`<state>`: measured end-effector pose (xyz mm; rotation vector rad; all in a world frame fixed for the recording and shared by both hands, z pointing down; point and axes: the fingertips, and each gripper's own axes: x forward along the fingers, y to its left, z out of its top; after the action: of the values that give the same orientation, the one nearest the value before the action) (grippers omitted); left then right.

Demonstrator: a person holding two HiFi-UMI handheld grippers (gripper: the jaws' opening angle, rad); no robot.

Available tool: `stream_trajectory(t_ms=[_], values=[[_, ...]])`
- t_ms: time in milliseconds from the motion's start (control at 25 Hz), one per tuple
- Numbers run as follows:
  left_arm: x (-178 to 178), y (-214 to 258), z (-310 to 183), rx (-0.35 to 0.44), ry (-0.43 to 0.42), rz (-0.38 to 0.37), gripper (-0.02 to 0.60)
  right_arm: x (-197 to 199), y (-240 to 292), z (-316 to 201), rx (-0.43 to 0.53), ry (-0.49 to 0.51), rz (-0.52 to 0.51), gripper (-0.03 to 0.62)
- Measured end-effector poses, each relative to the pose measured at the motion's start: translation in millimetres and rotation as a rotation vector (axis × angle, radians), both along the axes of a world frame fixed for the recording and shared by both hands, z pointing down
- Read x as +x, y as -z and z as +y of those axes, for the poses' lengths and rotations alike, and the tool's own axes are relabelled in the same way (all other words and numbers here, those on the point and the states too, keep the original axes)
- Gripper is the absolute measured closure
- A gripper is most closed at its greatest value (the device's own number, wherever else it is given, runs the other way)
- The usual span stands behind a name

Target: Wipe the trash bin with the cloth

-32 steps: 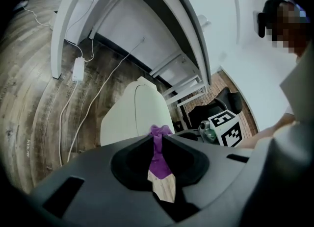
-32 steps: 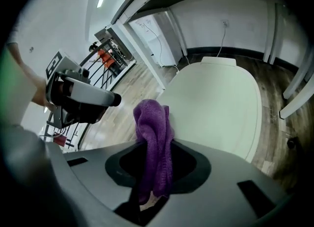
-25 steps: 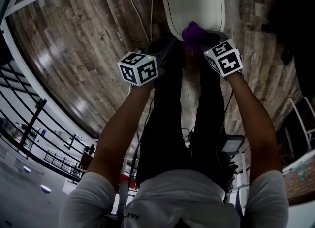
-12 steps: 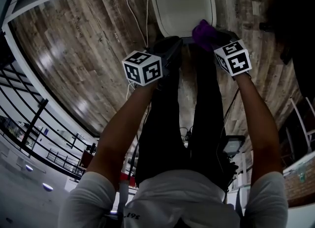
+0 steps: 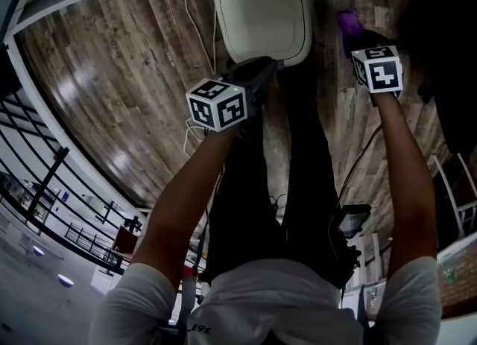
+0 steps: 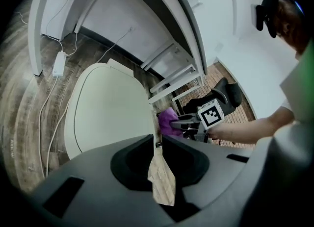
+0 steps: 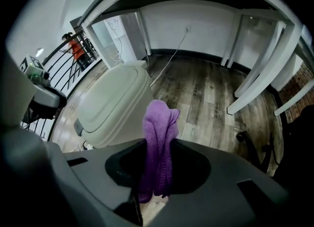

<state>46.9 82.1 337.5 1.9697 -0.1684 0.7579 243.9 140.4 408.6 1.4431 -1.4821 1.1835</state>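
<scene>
While both grippers hang by the trash bin, every place below is given from that bin.

Right gripper: clamped on the cloth, which is bunched between its jaws and sticks out past the tips. In the head view this gripper is off the bin's right side and points steeply down.

Left gripper: jaws drawn together, with only a sliver of floor showing between them and nothing in them. In the head view its tips lie at the bin's near edge. Whether they touch it I cannot tell.

Cloth: purple, off the bin's right side, clear of the lid and over the floor.

Trash bin: off-white, with its rounded lid down, standing on the floor.

Marker cubes: the left one is nearer the person than the bin, and the right one is to the bin's right.

Floor: wood planks all round the bin.

Cable: white, lying on the planks at the bin's left.

Table legs: white, beyond the bin.
</scene>
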Motion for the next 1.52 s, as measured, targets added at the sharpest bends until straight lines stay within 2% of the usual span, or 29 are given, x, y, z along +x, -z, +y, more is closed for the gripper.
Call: stream_trajectory(t_ms=[160,440,720,1080,1320,1520], values=[[9.2,1.4,0.9,0.017,0.012,-0.004,0.528,19.7,7.8,-52.0,0.080,0.054,0.022,0.482],[10.2,-7.8,-5.4,0.027,0.057,-0.023,0.528,8.2,12.5,-156.2,0.207,0.217,0.027,0.482],[6.7,-9.9,-5.9,0.034,0.075,-0.036,0.528,-7.6,18.1,-203.6,0.263,0.378,0.068,0.482],[7.9,-6.0,-2.5,0.045,0.086,-0.039,0.528,-28.3,12.4,-211.6,0.279,0.505,0.069,0.485],[3.6,-6.1,9.8,0.047,0.090,-0.042,0.528,-28.0,4.3,-171.4,0.244,0.533,0.048,0.485],[3.7,-6.6,22.9,0.035,0.058,-0.038,0.528,-35.0,-1.5,-138.1,0.205,0.525,0.039,0.485]])
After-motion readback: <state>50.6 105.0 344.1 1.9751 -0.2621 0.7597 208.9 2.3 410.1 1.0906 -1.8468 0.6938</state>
